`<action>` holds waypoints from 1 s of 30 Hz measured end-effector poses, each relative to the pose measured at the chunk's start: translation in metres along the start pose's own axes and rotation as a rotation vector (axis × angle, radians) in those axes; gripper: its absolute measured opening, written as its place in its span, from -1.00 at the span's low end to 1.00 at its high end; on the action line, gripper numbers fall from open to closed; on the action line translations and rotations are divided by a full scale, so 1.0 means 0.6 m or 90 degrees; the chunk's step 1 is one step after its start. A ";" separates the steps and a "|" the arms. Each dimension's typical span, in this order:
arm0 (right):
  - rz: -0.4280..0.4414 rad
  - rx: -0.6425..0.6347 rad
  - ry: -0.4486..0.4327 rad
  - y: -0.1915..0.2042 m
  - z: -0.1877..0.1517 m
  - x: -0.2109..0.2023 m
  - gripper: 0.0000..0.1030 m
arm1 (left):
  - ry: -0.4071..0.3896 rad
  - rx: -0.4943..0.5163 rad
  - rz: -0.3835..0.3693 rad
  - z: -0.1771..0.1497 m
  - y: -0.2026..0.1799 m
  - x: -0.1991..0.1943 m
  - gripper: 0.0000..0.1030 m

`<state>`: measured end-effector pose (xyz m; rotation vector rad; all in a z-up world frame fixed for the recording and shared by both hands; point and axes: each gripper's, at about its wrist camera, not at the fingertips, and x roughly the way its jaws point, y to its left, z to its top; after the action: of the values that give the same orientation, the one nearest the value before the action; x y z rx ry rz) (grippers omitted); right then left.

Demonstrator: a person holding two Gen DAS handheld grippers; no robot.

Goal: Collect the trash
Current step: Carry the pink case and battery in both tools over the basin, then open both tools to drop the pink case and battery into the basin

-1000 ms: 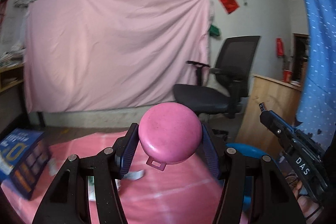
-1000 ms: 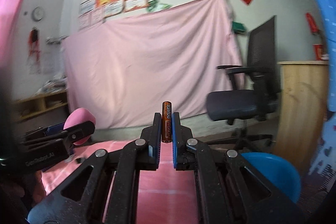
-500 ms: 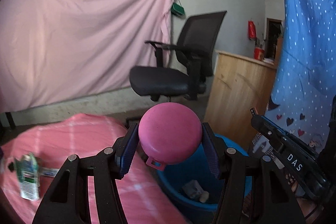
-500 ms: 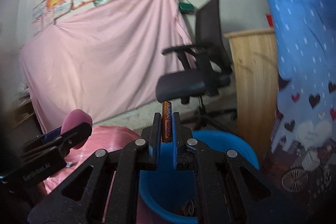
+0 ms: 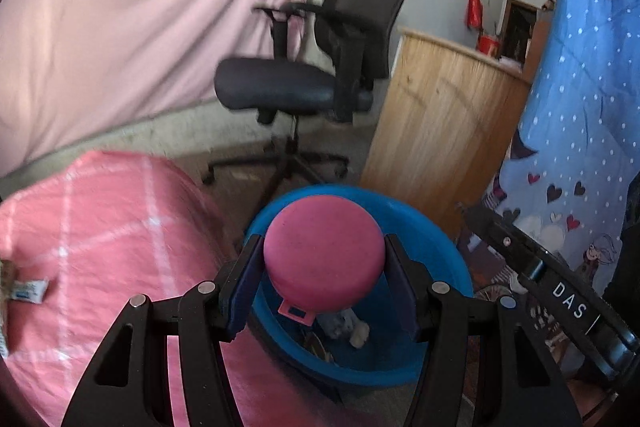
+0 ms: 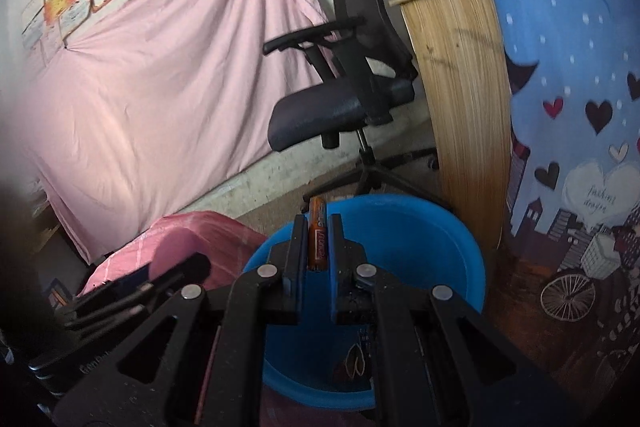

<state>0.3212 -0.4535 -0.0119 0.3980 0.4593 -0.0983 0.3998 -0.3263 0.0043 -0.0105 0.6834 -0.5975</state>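
Pink is pretty much everywhere here, but the landmark is the blue plastic bucket (image 5: 436, 247) sitting on the floor right beside the pink checked surface (image 5: 100, 227). Left gripper (image 5: 324, 287) is clamped on a round pink lid-like thing (image 5: 322, 259), pads pressing both sides, with a little tab hanging off its lower edge, and it hangs above the bucket's opening. Right gripper (image 6: 318, 247) is pinching an orange battery (image 6: 318, 235) standing upright between its pads, also over the bucket, closer to the near rim. Down inside the bucket there's already some crumpled scraps (image 5: 348, 327); can't really tell what they are. A small packet (image 5: 28, 289) lies on the surface, well to the left of the bucket. Behind the bucket stand a black office chair (image 5: 316, 75) and a wooden cabinet (image 5: 440, 123), and to its right hangs a blue curtain (image 6: 568, 75) with hearts on it.
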 end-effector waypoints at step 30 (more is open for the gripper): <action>0.008 0.002 -0.011 0.006 0.003 -0.006 -0.24 | -0.015 -0.047 0.025 -0.005 0.044 -0.040 0.06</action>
<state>0.3193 -0.4511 -0.0073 0.4021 0.4404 -0.0906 0.3969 -0.2915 0.0110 -0.0719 0.6811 -0.5333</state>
